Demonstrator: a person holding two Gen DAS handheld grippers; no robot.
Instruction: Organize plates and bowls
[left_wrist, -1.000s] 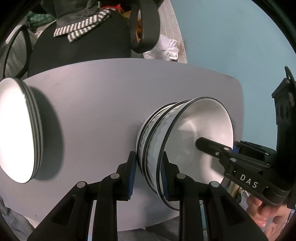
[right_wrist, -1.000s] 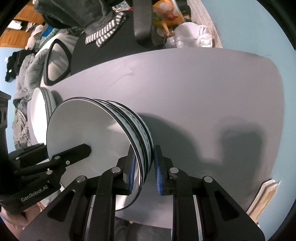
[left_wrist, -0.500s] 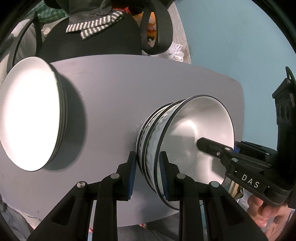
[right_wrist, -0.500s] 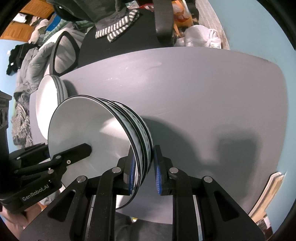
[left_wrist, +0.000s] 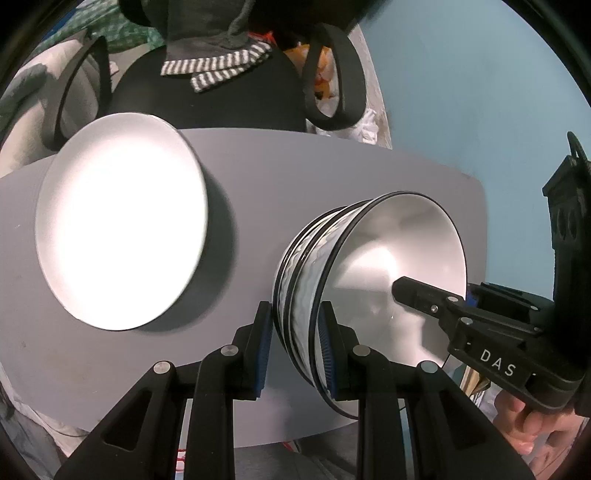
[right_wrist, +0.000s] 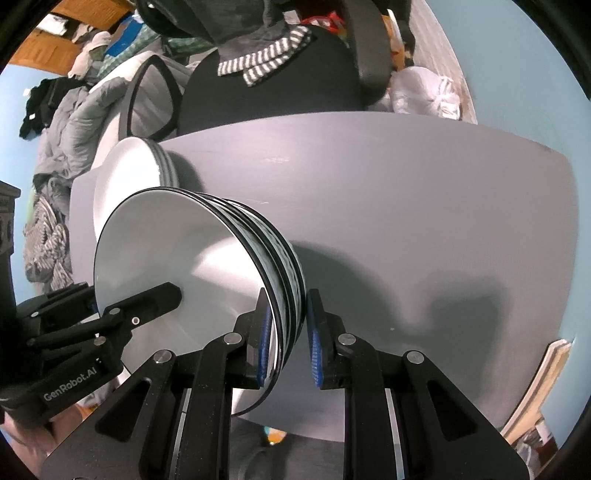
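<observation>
White ware: two groups on the grey table (left_wrist: 332, 177) — a stack of bowls (left_wrist: 303, 295) with black rims and rippled sides, and a stack of plates (left_wrist: 122, 229) off to its left.
Left gripper (left_wrist: 295, 347): clamped on the near-left rim of the bowl stack, one blue pad outside the wall, the other inside the top bowl.
Right gripper (right_wrist: 286, 343): clamped on the opposite rim of the same stack, again one pad inside and one outside; its black body also shows at the right of the left wrist view.
Bowl stack, position: held between both claws over the front-right part of the table. Whether its base touches the tabletop is hidden by the bowls themselves; the shadow cast on the grey surface to its right in the right wrist view suggests it is off the surface.
Plate stack, position: resting on the table's left side, near the bowls but apart from them, untouched by either claw.
Done so far: bowls nested into one pile, plates gathered into another — sorting looks complete.
Left to do: likely only setting the bowl stack down at its final spot, perhaps beside or on the plates, and letting go.
Background: a black chair (right_wrist: 280, 88) with a striped cloth (right_wrist: 266, 61) draped over it, behind the table.
</observation>
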